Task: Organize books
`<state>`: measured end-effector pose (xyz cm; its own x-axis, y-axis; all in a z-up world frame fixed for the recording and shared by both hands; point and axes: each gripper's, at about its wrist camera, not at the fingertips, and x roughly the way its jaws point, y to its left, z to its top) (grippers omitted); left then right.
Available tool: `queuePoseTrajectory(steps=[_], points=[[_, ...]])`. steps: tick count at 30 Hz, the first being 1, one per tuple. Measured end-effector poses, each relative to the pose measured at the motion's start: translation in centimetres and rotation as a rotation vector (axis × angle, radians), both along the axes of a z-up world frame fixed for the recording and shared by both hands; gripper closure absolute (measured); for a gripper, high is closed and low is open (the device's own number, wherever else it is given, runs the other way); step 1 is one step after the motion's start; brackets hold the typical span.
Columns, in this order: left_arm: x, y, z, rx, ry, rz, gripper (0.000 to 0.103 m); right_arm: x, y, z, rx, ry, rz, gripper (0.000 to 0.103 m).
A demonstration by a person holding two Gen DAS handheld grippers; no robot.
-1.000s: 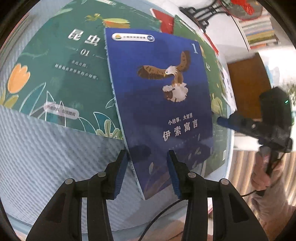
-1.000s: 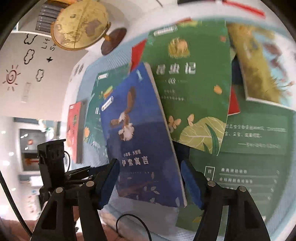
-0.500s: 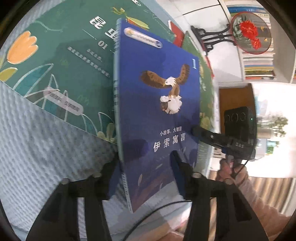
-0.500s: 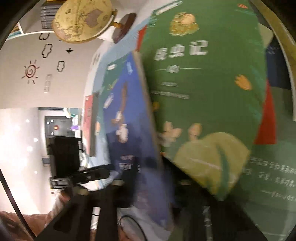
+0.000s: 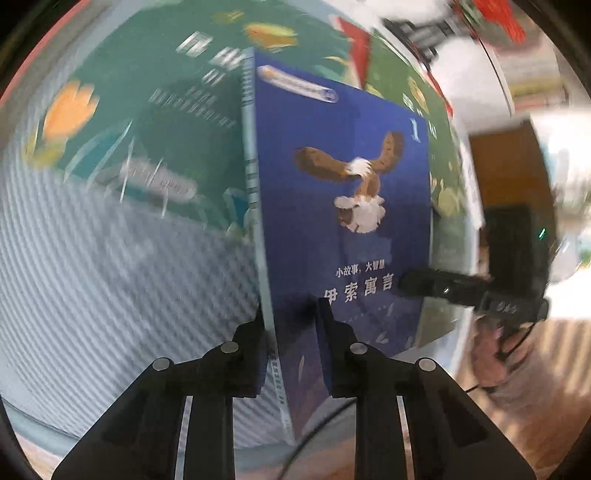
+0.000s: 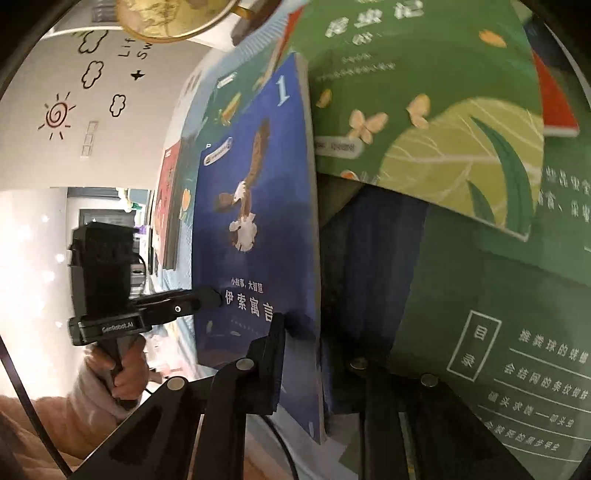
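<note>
Book: blue eagle-cover paperback [image 5: 343, 206], tilted up on edge above the green books [image 6: 424, 110].
Left gripper [image 5: 291, 321]: jaws just closed, clamping its spine edge.
Right gripper [image 6: 317, 343]: clenched on its opposite edge.

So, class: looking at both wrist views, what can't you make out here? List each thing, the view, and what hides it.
- Left wrist view: the title on the dark green book is smeared by motion blur.
- Right wrist view: the right gripper has its far finger lost in shadow behind the blue eagle book.
- Right wrist view: the globe is cut off by the top edge.
- Both views: the blue book's back cover faces away.
</note>
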<state>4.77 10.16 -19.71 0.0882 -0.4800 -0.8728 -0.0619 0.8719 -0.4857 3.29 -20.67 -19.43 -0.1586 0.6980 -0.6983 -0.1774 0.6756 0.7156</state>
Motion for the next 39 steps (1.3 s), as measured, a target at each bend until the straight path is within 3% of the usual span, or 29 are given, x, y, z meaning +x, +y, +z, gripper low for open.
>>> queuePoseTrajectory(steps=[2,7,11,15,19,33,39], points=[[0.5,-0.7,0.5,0.05,-0.024,-0.031,0.081,-0.2,0.0,-0.2,0.013,0.001,-0.03,0.087],[1.1,-0.3,0.4,0.037,-0.017,-0.05,0.081,-0.1,1.5,-0.1,0.034,-0.015,-0.071,0.087],[0.5,-1.5,2.4,0.148,-0.111,-0.129,0.081,-1.3,3.3,2.2,-0.027,-0.117,-0.045,0.094],[0.4,-1.3,4.0,0.176,-0.127,-0.182,0.081,-2.6,5.1,5.1,-0.05,-0.201,-0.01,0.095],[0.0,-1.3,5.8,0.246,-0.175,-0.257,0.081,-3.2,6.2,5.8,-0.069,-0.213,0.012,0.094],[0.9,0.8,10.6,0.256,-0.278,-0.31,0.081,-4.5,10.2,10.2,-0.063,-0.29,-0.068,0.093],[1.0,4.6,13.2,0.249,-0.328,-0.302,0.081,-4.0,13.8,12.5,-0.098,-0.32,-0.082,0.092]])
